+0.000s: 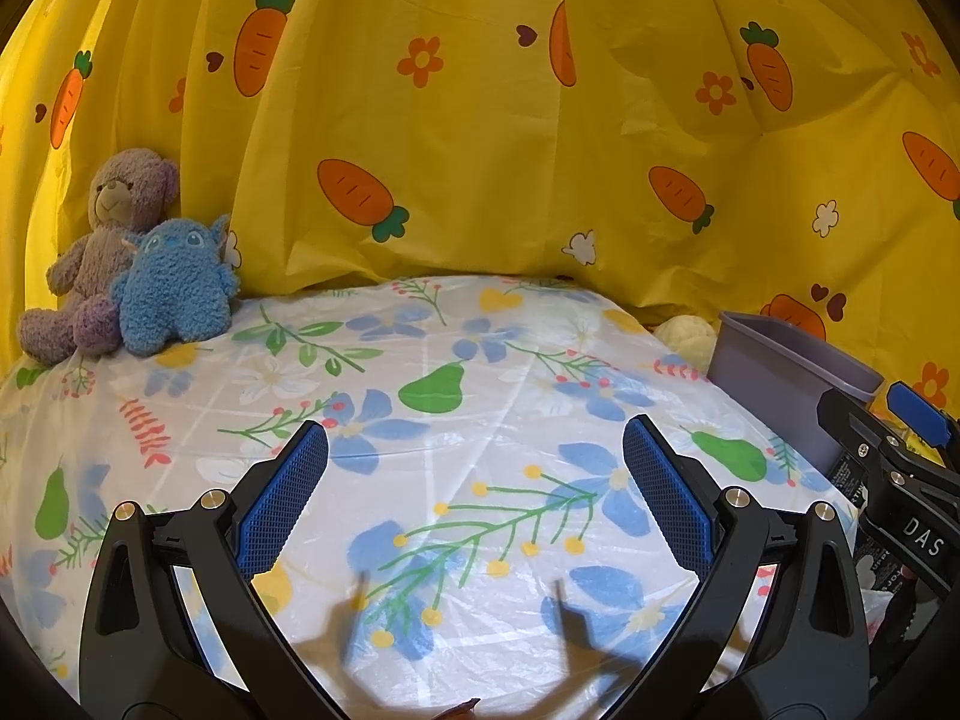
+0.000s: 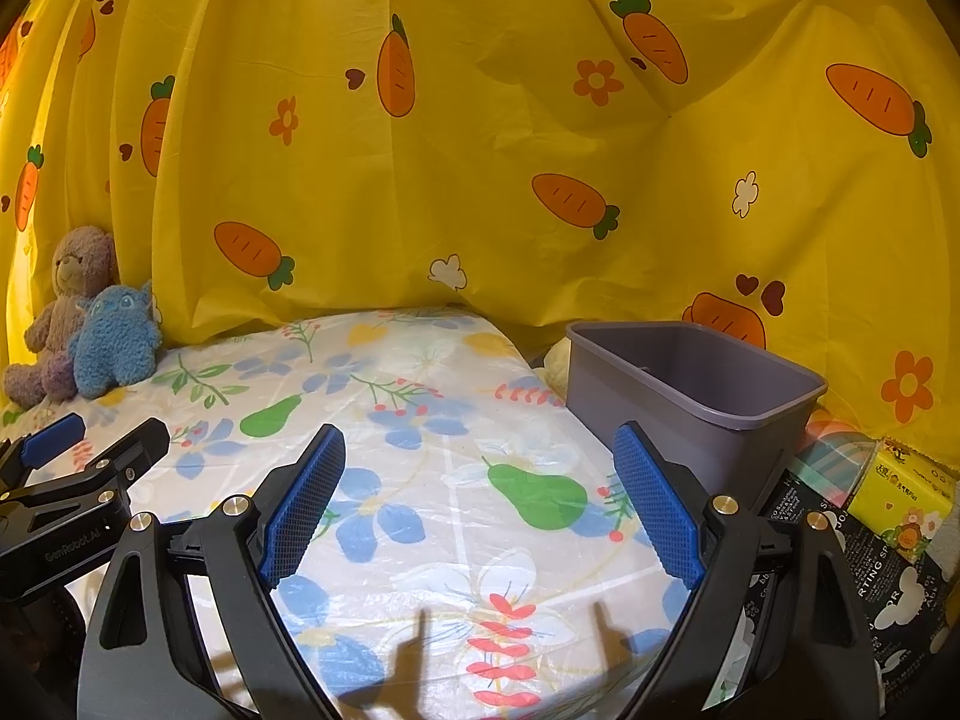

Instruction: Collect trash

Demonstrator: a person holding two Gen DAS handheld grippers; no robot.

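Observation:
A grey plastic bin [image 2: 690, 396] stands at the right edge of the table, also seen in the left wrist view [image 1: 786, 378]. My right gripper [image 2: 480, 450] is open and empty above the flowered tablecloth [image 2: 420, 480], just left of the bin. My left gripper [image 1: 474, 450] is open and empty over the cloth [image 1: 480, 360], further left. Each gripper shows in the other's view: the right one [image 1: 900, 450], the left one [image 2: 78, 462]. A small brown scrap [image 1: 462, 707] peeks in at the bottom edge of the left wrist view. No other trash shows on the cloth.
A purple teddy bear [image 1: 102, 252] and a blue plush toy [image 1: 174, 288] sit at the back left. A pale crumpled lump [image 1: 687, 336] lies behind the bin. A yellow tissue pack [image 2: 906, 504] and printed dark bag [image 2: 840, 570] lie right of the bin. A yellow carrot-print curtain [image 2: 480, 150] closes the back.

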